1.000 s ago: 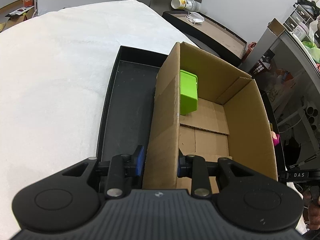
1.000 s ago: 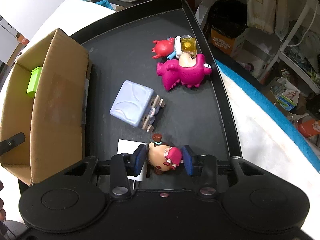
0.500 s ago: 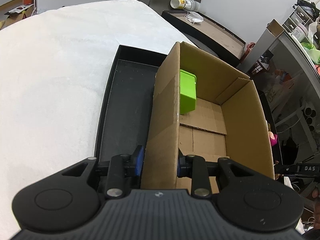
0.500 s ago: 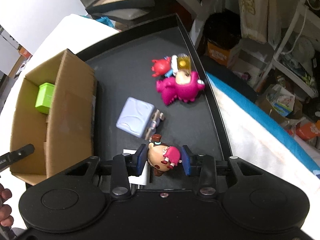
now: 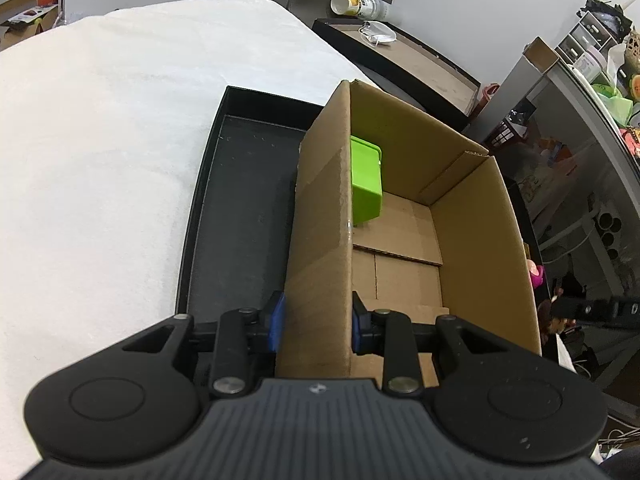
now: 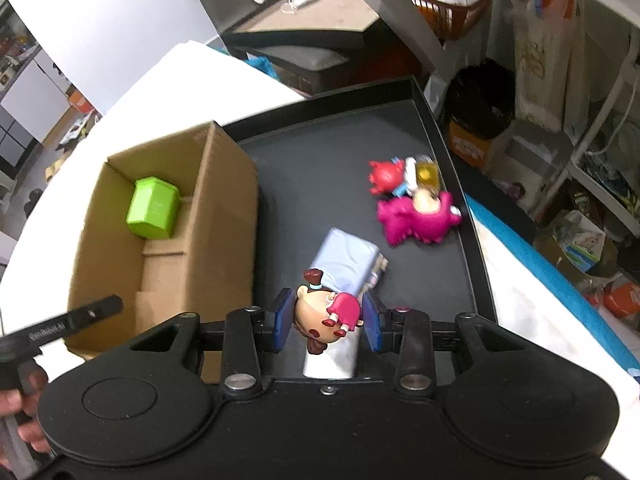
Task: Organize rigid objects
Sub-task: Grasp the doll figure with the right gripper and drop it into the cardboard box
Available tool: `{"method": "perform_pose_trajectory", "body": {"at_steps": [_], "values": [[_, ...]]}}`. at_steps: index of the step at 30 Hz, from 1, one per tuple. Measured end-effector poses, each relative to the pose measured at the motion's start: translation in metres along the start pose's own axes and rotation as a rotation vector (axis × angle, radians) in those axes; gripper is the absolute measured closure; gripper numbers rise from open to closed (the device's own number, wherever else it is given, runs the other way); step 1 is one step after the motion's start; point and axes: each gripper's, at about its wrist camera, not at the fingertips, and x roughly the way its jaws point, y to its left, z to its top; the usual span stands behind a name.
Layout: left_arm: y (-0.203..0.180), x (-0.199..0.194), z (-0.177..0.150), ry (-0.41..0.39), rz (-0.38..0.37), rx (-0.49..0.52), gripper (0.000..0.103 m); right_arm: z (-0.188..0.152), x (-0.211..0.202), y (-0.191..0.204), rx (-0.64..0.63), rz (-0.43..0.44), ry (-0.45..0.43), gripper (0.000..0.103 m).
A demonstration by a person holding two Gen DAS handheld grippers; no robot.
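Observation:
My right gripper (image 6: 327, 325) is shut on a small doll figure (image 6: 326, 312) with a pink dress and holds it above the black tray (image 6: 328, 148). On the tray lie a lilac block toy (image 6: 349, 264), a magenta dinosaur figure (image 6: 416, 220) and a red figure with a yellow cube (image 6: 400, 174). My left gripper (image 5: 318, 326) is shut on the left wall of the cardboard box (image 5: 320, 216). A green box (image 5: 366, 178) lies inside it and also shows in the right wrist view (image 6: 152, 206).
The tray (image 5: 236, 200) sits on a white cloth-covered table (image 5: 100, 140). A low black table with a bottle (image 5: 360, 2) stands behind. Cluttered shelves (image 6: 592, 160) and bags stand to the right of the tray.
My right gripper has lifted the doll figure off the tray and moved up and back, toward the box. My left gripper stays clamped on the box wall.

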Motion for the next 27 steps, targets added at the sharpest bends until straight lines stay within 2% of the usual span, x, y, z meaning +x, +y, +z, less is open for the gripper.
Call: {"method": "perform_pose_trajectory", "body": {"at_steps": [13,27], "values": [[0.003,-0.001,0.0,0.006,-0.03,-0.012,0.074,0.038,-0.029,0.045,-0.076,0.009,-0.081,0.067],[0.003,-0.002,0.0,0.006,-0.031,-0.017,0.073,0.049,-0.019,0.09,-0.177,0.014,-0.077,0.066]]}}
